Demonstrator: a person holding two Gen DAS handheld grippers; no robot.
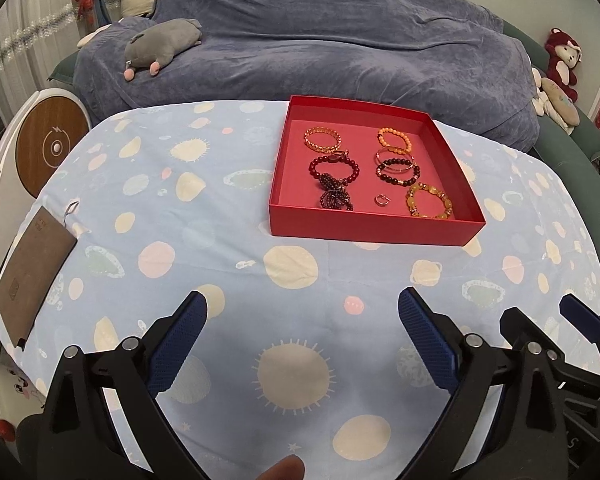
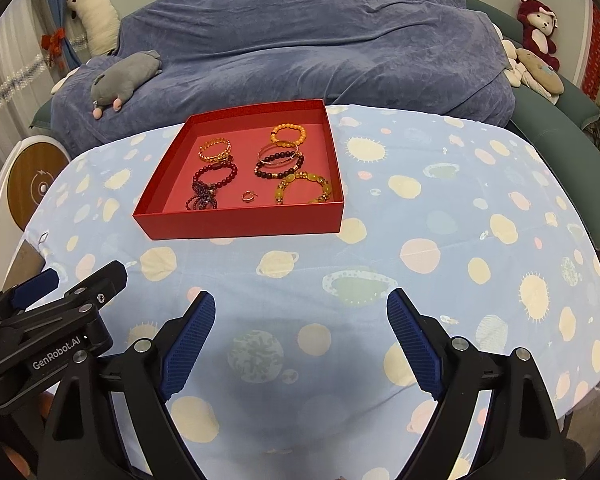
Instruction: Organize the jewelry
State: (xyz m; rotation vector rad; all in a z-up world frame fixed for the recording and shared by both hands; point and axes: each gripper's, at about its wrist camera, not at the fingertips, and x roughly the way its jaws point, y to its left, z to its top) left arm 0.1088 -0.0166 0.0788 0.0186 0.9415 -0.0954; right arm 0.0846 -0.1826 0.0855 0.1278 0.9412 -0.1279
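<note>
A shallow red box (image 1: 374, 229) (image 2: 240, 225) stands on the table toward its far side. Inside lie several bracelets: a gold one (image 1: 322, 139) (image 2: 214, 149), an orange bead one (image 1: 395, 139) (image 2: 288, 132), a dark red bead one (image 1: 334, 168) (image 2: 215, 176), a black bead one (image 1: 397, 172) (image 2: 278, 165), a yellow stone one (image 1: 429, 201) (image 2: 304, 188), plus a purple beaded piece (image 1: 336, 197) (image 2: 201, 197) and a small ring (image 1: 381, 199) (image 2: 247, 197). My left gripper (image 1: 302, 310) is open and empty, near the table's front edge. My right gripper (image 2: 301, 308) is open and empty beside it.
The table carries a light blue planet-print cloth (image 1: 204, 240) (image 2: 440, 240). A brown card (image 1: 36, 272) lies at the left edge, a mug (image 1: 4, 396) below it. A sofa under a blue cover (image 1: 320, 48) (image 2: 300, 52) stands behind, with a grey plush (image 1: 160, 46) (image 2: 124, 76).
</note>
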